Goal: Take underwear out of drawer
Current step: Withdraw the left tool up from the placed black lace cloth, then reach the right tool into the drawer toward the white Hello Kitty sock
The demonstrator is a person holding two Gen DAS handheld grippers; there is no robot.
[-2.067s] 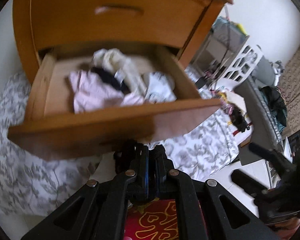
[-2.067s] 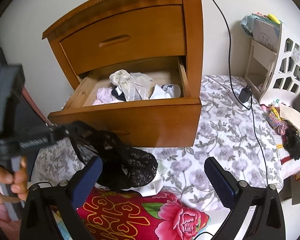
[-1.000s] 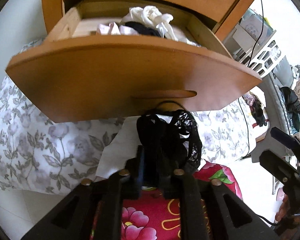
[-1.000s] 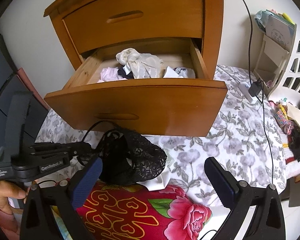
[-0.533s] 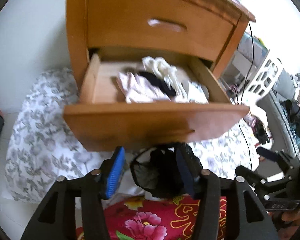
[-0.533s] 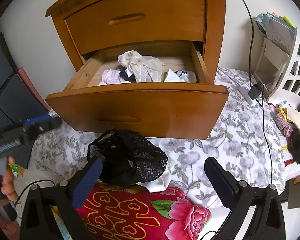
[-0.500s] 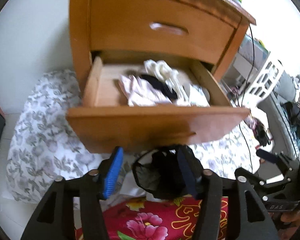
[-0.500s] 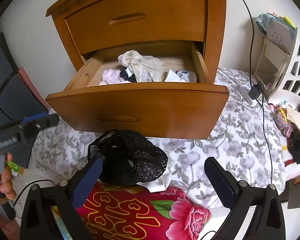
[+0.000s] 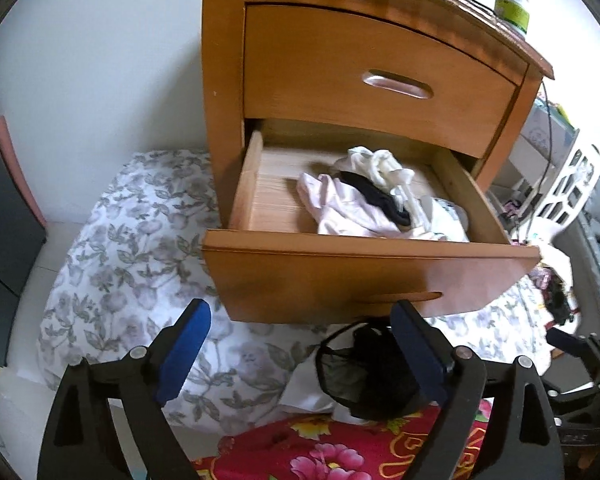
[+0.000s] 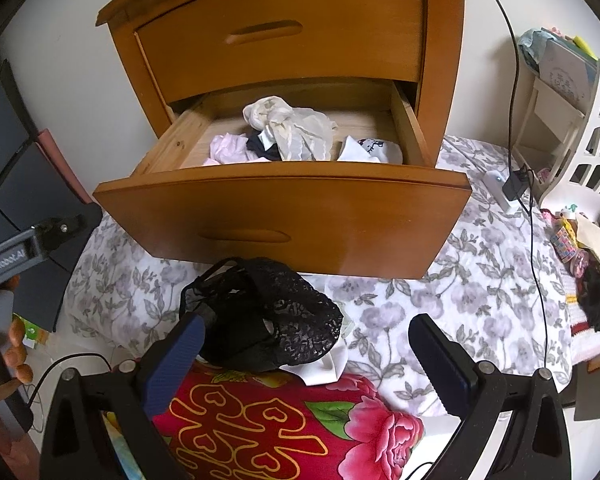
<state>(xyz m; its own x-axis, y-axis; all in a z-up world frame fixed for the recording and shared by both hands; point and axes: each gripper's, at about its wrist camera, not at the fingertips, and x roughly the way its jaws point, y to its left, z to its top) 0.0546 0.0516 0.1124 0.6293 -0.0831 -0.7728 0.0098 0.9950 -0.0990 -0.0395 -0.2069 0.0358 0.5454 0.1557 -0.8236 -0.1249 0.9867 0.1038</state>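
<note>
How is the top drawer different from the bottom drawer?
The top drawer is pushed shut, but the bottom drawer is pulled out. You can see clothes inside the bottom drawer, while nothing inside the top drawer shows. In the right wrist view, the bottom drawer's front looks wider than the top drawer's. Both are the same orange-brown wood, each with a long slot handle.

Drawer (image 9: 372, 276) front: we lose the garments' lower parts behind it.
Bottle (image 9: 511, 6) label: too small for us.
</note>
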